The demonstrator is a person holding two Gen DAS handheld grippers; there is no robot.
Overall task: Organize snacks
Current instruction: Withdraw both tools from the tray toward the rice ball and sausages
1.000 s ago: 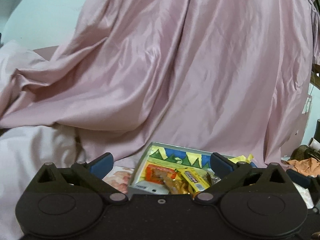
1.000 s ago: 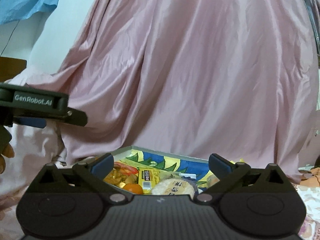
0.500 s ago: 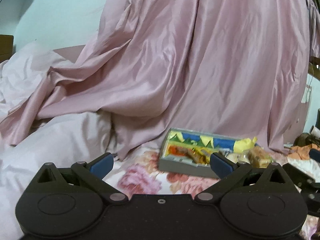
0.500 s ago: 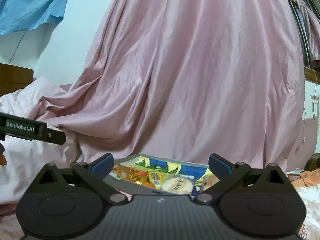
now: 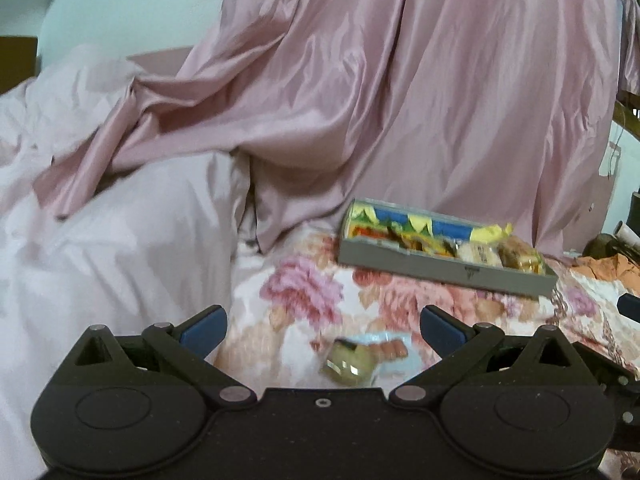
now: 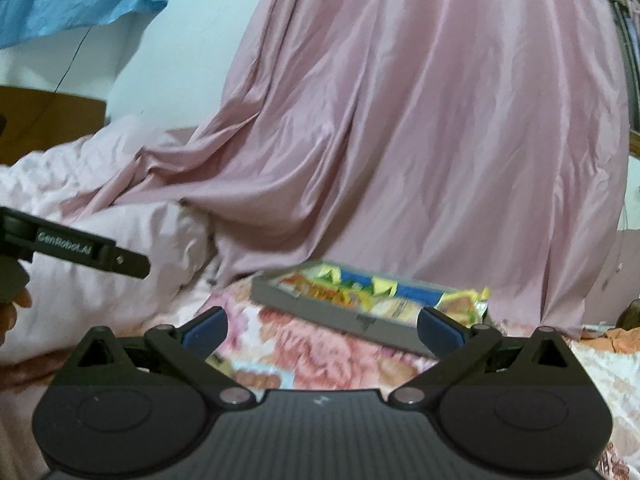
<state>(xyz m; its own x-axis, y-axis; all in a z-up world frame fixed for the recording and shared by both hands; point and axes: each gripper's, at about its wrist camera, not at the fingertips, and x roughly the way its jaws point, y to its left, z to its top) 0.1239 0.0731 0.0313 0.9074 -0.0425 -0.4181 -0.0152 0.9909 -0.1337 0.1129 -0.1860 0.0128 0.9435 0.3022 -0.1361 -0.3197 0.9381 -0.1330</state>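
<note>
Snack tray (image 5: 420, 266) on floral bedsheet (image 5: 304, 292), filled with packets.
A loose snack packet (image 5: 354, 360) lies nearer, between the left claw's (image 5: 322, 324) wide-spread, empty fingers. Right claw (image 6: 320, 322) likewise wide open, empty; pink drape (image 6: 420, 140) behind tray.

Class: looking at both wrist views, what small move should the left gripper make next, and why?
Probably lower the left gripper onto the loose snack packet and close. Both grippers are open and empty. The packet lies on the floral sheet between the left fingers, apart from the grey tray, which already holds other snacks.
</note>
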